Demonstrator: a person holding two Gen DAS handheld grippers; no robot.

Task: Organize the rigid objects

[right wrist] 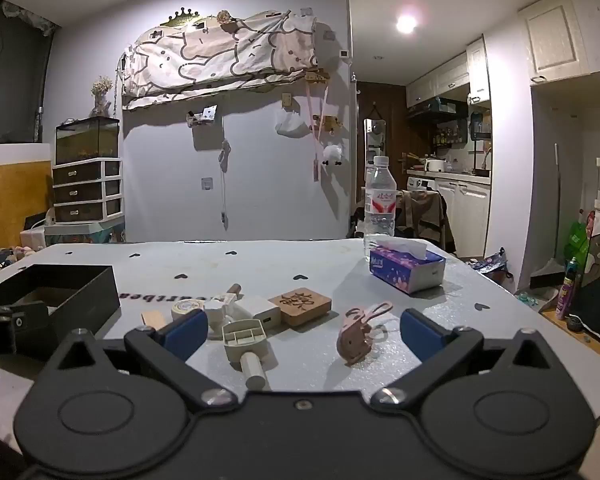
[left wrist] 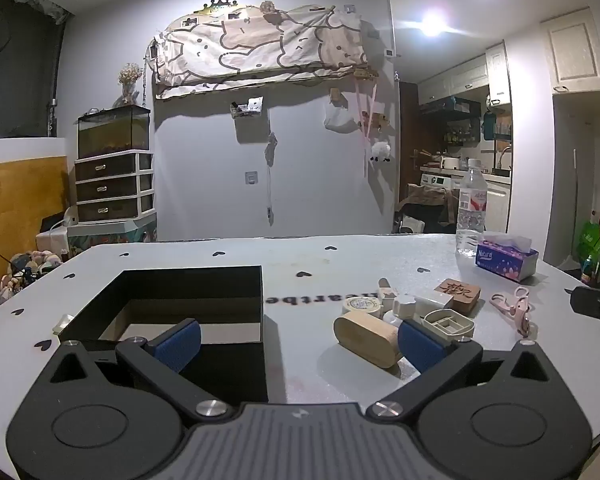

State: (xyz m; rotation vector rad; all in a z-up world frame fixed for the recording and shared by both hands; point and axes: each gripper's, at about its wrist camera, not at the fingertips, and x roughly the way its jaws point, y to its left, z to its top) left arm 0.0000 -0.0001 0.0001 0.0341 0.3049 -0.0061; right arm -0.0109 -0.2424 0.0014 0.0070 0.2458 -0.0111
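One open black rectangular box (left wrist: 188, 304) was seen left on the grey table (left wrist: 300, 256); one oval wooden block (left wrist: 366, 334), one carved square wooden stamp (right wrist: 300, 305), one pink clip (right wrist: 356, 334) clustered right. Left gripper (left wrist: 298, 340) and right gripper (right wrist: 300, 334) were held wide open, empty. One water bottle (right wrist: 379, 204) and one tissue pack (right wrist: 407, 266) were noted behind.

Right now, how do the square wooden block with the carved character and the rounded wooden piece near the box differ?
The carved block is square, darker brown, and lies flat with a dark character cut into its top. The rounded piece is pale, plain and oblong with curved ends. The carved block sits farther back, toward the tissue pack; the rounded piece lies nearer the black box, beside the left gripper's jaws. Both look wooden, rest on the table, and are ungripped.
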